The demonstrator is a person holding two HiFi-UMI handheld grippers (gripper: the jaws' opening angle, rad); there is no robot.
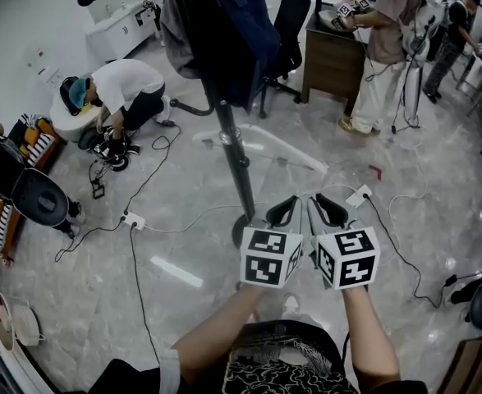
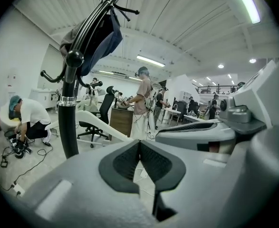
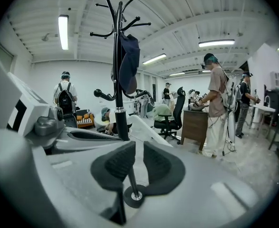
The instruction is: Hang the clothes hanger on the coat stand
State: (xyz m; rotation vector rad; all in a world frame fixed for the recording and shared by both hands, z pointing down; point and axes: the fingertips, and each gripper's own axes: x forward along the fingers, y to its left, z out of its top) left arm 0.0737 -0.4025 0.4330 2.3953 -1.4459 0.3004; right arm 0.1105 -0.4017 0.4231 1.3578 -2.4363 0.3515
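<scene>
The black coat stand rises just ahead of me, its round base on the floor close to my grippers. A dark blue garment hangs from its upper hooks, also seen in the left gripper view and the right gripper view. No hanger shows apart from the garment. My left gripper is shut with nothing in it. My right gripper stands beside it with a narrow gap between its pads. Only the stand's base shows through that gap.
A long white piece lies on the floor behind the stand. Cables and a power strip run across the tiles. A person crouches at the left. An office chair, a desk and standing people are at the back right.
</scene>
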